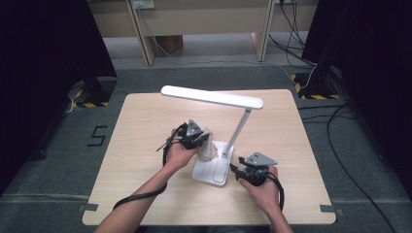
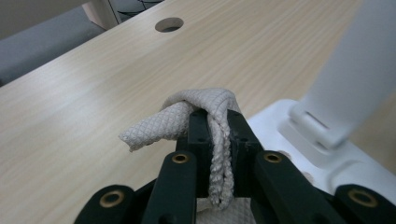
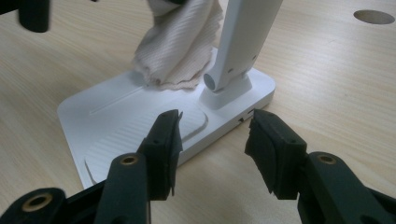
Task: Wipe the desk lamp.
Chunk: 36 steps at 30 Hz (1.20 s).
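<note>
A white desk lamp stands on the wooden table (image 1: 141,121), with a flat base (image 1: 214,171), a slanted stem (image 1: 239,130) and a long head (image 1: 212,97). My left gripper (image 1: 202,143) is shut on a beige waffle-weave cloth (image 1: 209,149), pinched between the jaws in the left gripper view (image 2: 219,140). The cloth (image 3: 180,42) hangs down onto the back of the base (image 3: 116,116), beside the stem (image 3: 243,42). My right gripper (image 1: 235,170) sits low at the base's right edge. It is open (image 3: 212,135), with the base's edge between its jaws and neither pad pressing on it.
Round cable holes (image 2: 169,24) (image 3: 373,17) are cut into the tabletop. Bare wood lies left of and behind the lamp. Black stands, cables (image 1: 340,121) and wooden furniture legs (image 1: 145,43) sit on the grey floor beyond the table.
</note>
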Each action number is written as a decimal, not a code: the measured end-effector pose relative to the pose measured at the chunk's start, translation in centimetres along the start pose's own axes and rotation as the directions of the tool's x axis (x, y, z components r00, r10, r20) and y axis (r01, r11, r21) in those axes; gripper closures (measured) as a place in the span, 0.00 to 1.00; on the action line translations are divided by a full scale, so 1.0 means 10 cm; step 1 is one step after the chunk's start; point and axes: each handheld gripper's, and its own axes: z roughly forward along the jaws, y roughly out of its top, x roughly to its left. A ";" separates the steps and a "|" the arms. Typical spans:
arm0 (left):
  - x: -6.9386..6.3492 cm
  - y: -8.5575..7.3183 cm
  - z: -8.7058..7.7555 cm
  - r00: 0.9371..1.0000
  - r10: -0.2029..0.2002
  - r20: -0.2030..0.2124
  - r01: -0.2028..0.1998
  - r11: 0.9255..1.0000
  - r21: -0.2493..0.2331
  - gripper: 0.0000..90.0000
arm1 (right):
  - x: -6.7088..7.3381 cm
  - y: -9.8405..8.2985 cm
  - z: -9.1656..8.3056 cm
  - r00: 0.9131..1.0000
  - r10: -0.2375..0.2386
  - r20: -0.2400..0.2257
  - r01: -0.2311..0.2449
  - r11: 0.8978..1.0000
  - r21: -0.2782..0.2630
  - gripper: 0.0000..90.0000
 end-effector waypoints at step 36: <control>-0.22 -0.42 -0.22 0.990 0.090 0.104 -0.101 0.989 0.104 0.89 | 0.03 -0.01 0.04 0.999 0.020 -0.025 -0.020 1.000 0.012 0.59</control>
